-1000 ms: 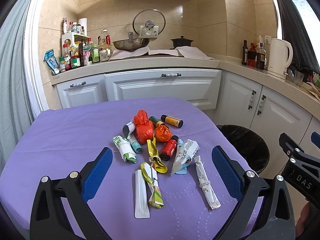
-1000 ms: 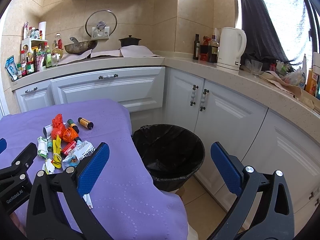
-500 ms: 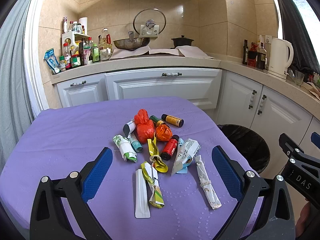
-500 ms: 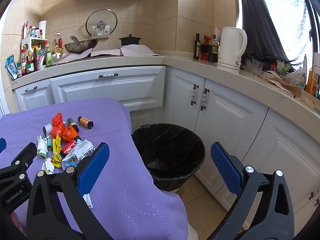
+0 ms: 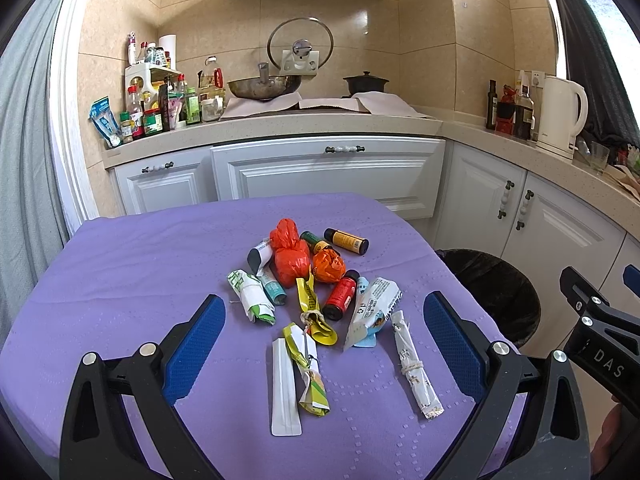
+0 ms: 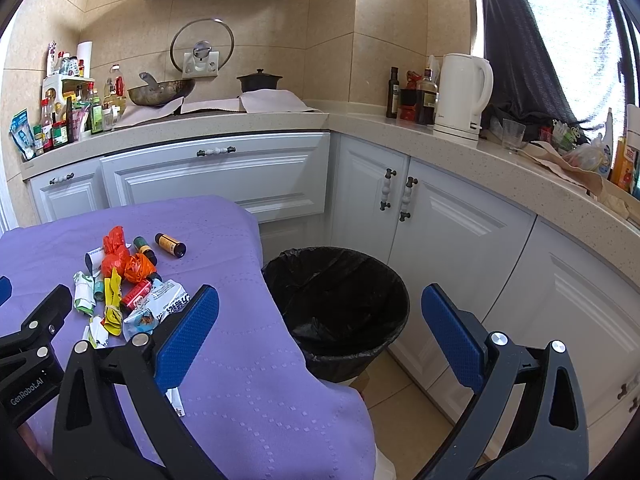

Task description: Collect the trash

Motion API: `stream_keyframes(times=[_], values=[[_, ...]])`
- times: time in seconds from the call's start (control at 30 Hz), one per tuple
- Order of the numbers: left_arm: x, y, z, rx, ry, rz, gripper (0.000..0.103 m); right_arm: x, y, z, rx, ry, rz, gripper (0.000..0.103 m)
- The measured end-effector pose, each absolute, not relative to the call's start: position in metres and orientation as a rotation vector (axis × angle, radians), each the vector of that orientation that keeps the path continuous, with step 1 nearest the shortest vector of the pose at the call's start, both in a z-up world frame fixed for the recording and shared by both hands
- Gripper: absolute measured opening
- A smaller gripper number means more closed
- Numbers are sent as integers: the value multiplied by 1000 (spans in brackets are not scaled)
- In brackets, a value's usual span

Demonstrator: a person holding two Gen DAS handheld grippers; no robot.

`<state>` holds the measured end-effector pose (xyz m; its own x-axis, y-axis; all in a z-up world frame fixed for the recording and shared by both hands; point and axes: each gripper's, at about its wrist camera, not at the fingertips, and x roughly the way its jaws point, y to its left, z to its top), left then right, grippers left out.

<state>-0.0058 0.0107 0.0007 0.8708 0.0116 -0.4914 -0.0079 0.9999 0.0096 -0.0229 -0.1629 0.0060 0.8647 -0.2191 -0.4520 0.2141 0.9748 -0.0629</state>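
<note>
A heap of trash lies on the purple table (image 5: 120, 264): a red plastic bag (image 5: 290, 258), an orange bag (image 5: 329, 266), a red bottle (image 5: 341, 294), a yellow-labelled bottle (image 5: 346, 241), a white-blue wrapper (image 5: 374, 307), a rolled white packet (image 5: 416, 368), a flat white strip (image 5: 284, 388) and green-white wrappers (image 5: 252, 294). My left gripper (image 5: 320, 340) is open and empty, above the near part of the heap. My right gripper (image 6: 320, 332) is open and empty, over the black-lined trash bin (image 6: 340, 300) beside the table's right edge. The heap also shows in the right wrist view (image 6: 128, 284).
White cabinets (image 5: 328, 172) and a countertop with bottles (image 5: 152, 108), a wok (image 5: 264, 86), a pot (image 5: 366, 82) and a white kettle (image 5: 560, 116) stand behind and to the right. The bin (image 5: 496, 292) stands on the floor between table and cabinets.
Both views have shifted very slightly; nothing was grasped or moved on the table.
</note>
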Motion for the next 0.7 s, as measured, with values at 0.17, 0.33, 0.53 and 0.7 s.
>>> stream_keyframes(times=[0.17,0.33,0.53,0.7], values=[[-6,11,1,7,513,11,97,-23,-163,5,-11,475,-228,99],[-6,11,0,7,514,10,97,-23,-163,5,-10,476,-227,99],[-6,11,0,7,514,10,97,-23,-163,5,-10,475,-227,99],[-6,11,0,7,513,10,97,-23,-163,5,-11,477,-227,99]])
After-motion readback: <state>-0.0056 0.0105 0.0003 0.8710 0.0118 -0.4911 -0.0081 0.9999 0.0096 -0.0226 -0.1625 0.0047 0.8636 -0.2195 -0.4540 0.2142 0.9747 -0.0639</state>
